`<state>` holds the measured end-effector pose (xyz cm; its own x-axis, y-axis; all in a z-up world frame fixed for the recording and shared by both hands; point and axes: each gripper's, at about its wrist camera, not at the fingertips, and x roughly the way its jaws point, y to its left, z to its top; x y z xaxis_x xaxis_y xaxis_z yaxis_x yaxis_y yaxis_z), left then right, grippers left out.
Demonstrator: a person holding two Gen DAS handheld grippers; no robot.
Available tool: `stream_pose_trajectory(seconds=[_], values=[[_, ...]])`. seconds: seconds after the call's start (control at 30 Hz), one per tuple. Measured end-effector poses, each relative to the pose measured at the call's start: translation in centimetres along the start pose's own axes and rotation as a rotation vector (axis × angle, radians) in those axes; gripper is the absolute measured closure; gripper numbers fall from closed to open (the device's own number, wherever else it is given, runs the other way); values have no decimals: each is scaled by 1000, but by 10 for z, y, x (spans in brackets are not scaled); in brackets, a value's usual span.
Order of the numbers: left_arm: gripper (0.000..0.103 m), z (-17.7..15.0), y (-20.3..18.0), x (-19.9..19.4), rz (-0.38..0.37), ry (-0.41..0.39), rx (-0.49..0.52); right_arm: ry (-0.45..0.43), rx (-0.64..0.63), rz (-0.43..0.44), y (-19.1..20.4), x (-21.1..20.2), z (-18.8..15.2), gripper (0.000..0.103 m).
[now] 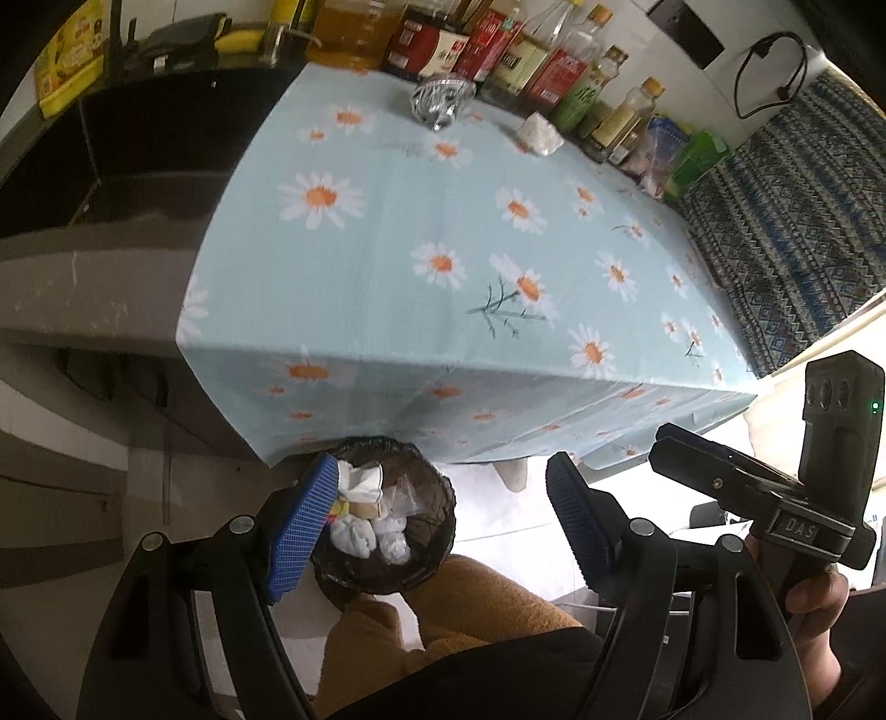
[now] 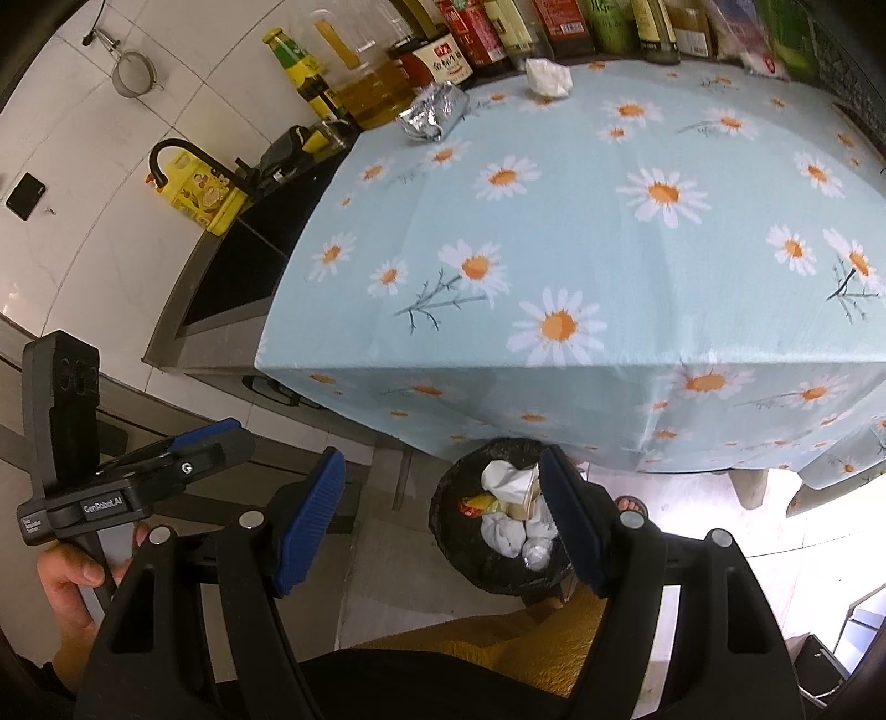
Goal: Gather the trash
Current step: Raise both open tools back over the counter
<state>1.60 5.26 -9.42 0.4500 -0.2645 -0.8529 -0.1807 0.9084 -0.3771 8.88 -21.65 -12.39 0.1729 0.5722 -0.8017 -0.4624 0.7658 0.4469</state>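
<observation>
Trash bin full of crumpled paper, both claws spread empty, strainer only in right view

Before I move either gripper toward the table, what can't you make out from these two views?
- Trash bin: left view, near rim hidden behind the left gripper finger; right view, part of its contents behind the right gripper finger.
- Silver foil wrapper and crumpled tissue: small and far; whether either holds anything is unclear.
- Bottles: tops cut off by the right view's upper edge.
</observation>
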Motion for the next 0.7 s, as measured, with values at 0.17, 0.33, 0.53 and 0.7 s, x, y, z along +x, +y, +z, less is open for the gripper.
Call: stream_pose_trajectory(seconds=[0.17,0.33,0.53,0.7], values=[[28,14,-4,-11,-3,-35,32,-32,-7,-11,6,-9,10,30],[28,36,-11,-18,1,-65,67,-65,-21,-19,4,-18,29,30],[28,68,-19,-19,26,-106,73,-78,-51,-18,-4,-22,56,30],[28,102,-29,-11,51,-123,78,-79,-66,-11,-21,-23,85,29]])
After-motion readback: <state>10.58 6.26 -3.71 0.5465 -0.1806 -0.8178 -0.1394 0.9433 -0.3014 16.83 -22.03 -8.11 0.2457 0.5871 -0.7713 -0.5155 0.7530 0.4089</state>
